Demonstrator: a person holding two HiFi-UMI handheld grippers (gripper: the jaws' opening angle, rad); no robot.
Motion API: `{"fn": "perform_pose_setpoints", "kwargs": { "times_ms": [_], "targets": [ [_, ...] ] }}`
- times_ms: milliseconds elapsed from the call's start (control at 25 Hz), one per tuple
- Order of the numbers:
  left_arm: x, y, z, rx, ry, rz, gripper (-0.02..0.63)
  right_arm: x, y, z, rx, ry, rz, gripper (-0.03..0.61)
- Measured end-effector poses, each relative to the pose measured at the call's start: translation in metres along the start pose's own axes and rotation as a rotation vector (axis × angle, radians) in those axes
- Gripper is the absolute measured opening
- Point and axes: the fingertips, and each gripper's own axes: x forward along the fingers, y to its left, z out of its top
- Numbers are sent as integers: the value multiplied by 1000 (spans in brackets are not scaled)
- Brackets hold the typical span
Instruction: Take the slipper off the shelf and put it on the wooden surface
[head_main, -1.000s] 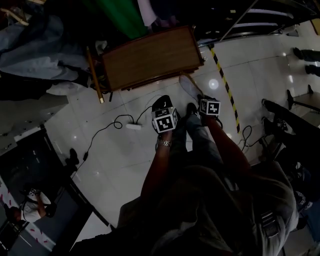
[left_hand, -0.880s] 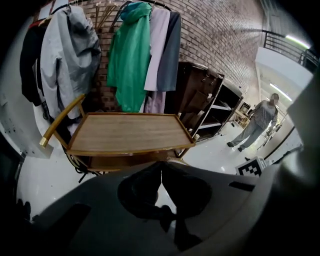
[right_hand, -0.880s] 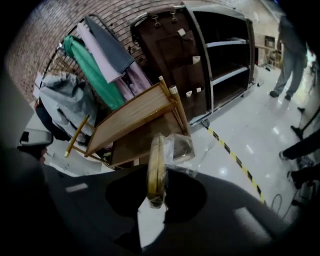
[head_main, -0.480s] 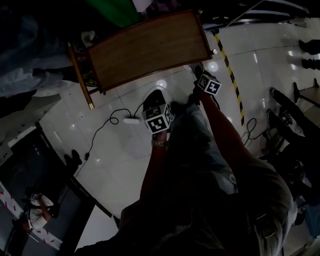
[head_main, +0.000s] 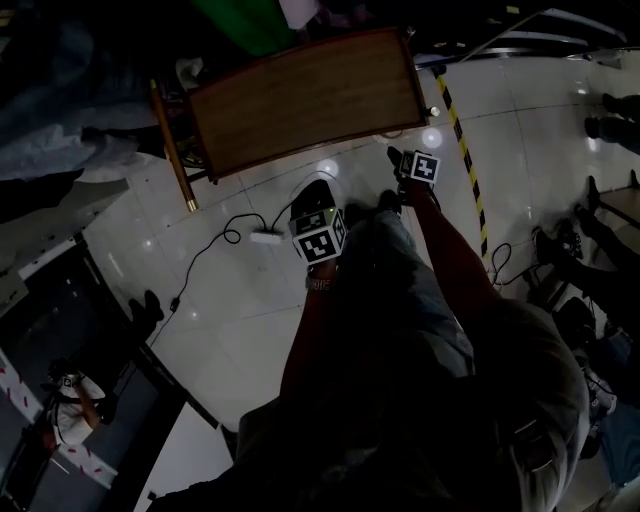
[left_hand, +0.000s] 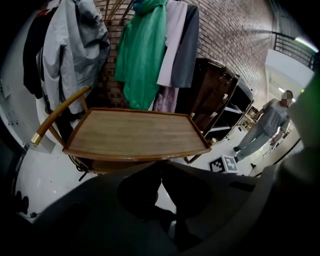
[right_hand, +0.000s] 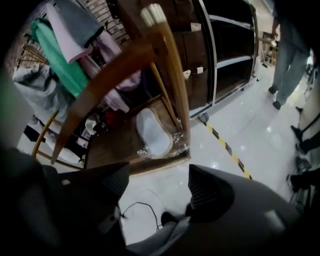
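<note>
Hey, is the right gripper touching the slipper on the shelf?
Apart. The right gripper view shows the right gripper short of the slipper, with bare floor between them. Its jaws have just been opening and hold nothing.

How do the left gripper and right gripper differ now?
The left gripper has jaws together; the right gripper has just been opening its jaws, which stand apart, nothing between. The left gripper faces the wooden surface, the right gripper the slipper on its shelf. Neither holds anything.
</note>
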Motion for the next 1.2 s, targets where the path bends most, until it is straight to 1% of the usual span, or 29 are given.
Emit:
{"fn": "perform_pose_setpoints", "kwargs": {
  "times_ms": [80,120,200,280,320,400,520,600,680,800,960,1080,1200],
  "targets": [
    [-14,-19,22,7,-16,-23,7,-49,5,-5,-55,17,-18,342],
    [-22,-31,34,14,-30,-37,7,-79,11,-3,-79,13,-17,310],
    [-40,-56,60,38,-58,-66,8,-146,33,11,-134,-32,-3,204],
    [-56,-80,81,67,-78,-95,6,-209,61,31,-189,-92,17,64],
    [-61,-92,91,83,-85,-109,7,-237,77,44,-213,-121,29,33],
    [-67,-117,109,124,-100,-136,6,-286,106,81,-263,-193,46,5],
    [-78,-155,127,187,-114,-170,7,-335,137,130,-304,-276,85,5],
    [-90,-174,138,215,-126,-182,8,-360,148,152,-330,-309,88,5],
    [-105,-190,152,223,-153,-197,6,-382,158,167,-361,-331,89,5],
    [-125,-207,163,240,-187,-219,5,-406,162,165,-352,-327,88,5],
    [-146,-215,171,273,-219,-219,4,-425,172,160,-346,-354,107,5],
    [-153,-214,170,291,-218,-216,0,-433,179,153,-358,-363,106,5],
    [-157,-209,172,293,-214,-211,0,-434,186,150,-367,-366,119,5]
  ]
}}
